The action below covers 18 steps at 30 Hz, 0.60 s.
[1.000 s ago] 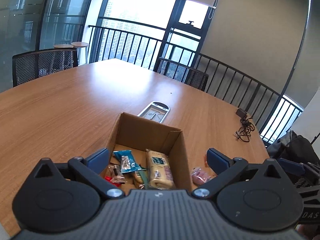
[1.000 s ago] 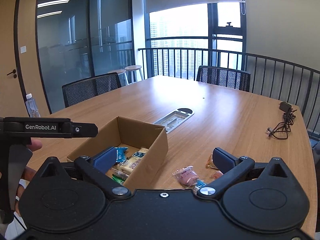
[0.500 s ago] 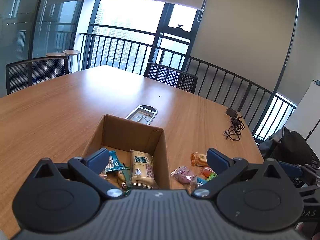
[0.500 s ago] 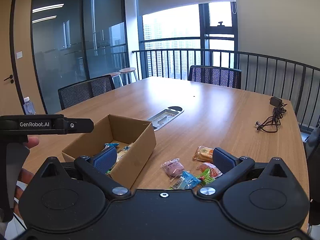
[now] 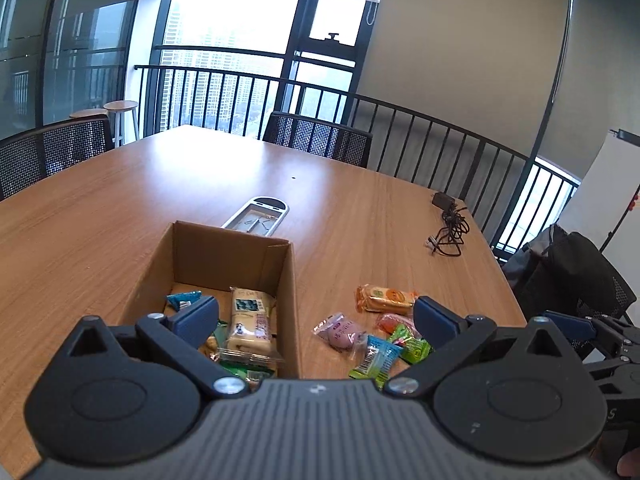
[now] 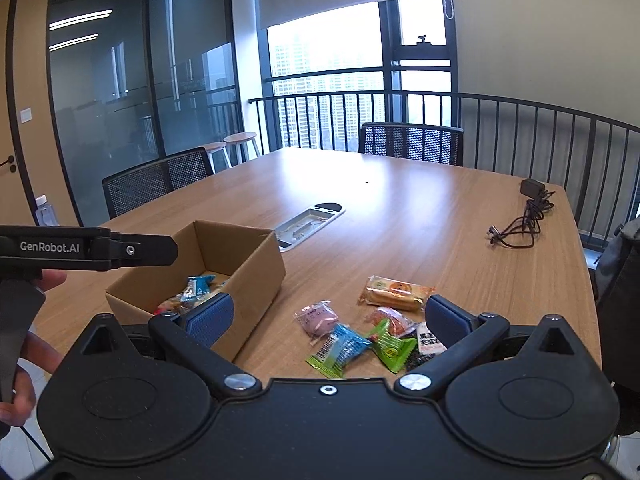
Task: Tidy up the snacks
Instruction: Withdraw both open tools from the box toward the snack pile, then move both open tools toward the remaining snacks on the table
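Cardboard box (image 5: 288,280) runs lengthwise away, holding a cream packet (image 5: 250,320) lying likewise; both grippers (image 5: 316,320) (image 6: 326,320) gape empty.

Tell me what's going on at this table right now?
A person holds a gripper in each hand over a wooden table, sorting snacks into a cardboard box. Several packets already lie in the box, among them a pale biscuit pack. More wait loose beside it: an orange packet, a pink one, a blue one and a green one. The left gripper and right gripper are both open and empty.
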Each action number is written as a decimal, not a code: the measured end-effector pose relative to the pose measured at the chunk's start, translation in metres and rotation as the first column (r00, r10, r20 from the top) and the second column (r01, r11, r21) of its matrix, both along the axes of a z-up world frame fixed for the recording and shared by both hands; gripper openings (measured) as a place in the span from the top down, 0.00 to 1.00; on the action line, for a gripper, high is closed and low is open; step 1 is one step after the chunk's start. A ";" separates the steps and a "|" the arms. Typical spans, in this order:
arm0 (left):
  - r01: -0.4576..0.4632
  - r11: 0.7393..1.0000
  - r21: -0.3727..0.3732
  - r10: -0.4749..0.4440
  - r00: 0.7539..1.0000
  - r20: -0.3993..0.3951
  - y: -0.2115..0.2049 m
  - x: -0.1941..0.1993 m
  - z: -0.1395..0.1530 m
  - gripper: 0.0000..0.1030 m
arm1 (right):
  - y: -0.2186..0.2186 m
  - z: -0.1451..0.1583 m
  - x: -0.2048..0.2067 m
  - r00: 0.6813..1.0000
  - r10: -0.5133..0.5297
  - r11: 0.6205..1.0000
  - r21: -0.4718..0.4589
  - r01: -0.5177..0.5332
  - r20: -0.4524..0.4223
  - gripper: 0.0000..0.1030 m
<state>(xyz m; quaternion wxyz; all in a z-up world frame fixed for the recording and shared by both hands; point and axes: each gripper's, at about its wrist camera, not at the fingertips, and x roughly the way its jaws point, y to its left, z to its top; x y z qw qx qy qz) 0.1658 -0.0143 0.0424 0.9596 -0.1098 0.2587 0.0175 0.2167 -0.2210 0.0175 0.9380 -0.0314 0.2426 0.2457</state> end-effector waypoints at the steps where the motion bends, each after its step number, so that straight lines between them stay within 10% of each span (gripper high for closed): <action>1: 0.003 1.000 0.002 -0.003 1.000 -0.005 -0.003 0.001 -0.001 0.00 | -0.002 -0.001 0.000 1.000 -0.006 1.000 0.000 0.006 -0.002 0.00; 18: 0.079 0.997 -0.024 -0.079 0.996 -0.041 -0.039 0.015 -0.012 0.00 | -0.043 -0.014 0.004 0.997 -0.072 0.997 -0.002 0.072 -0.028 0.00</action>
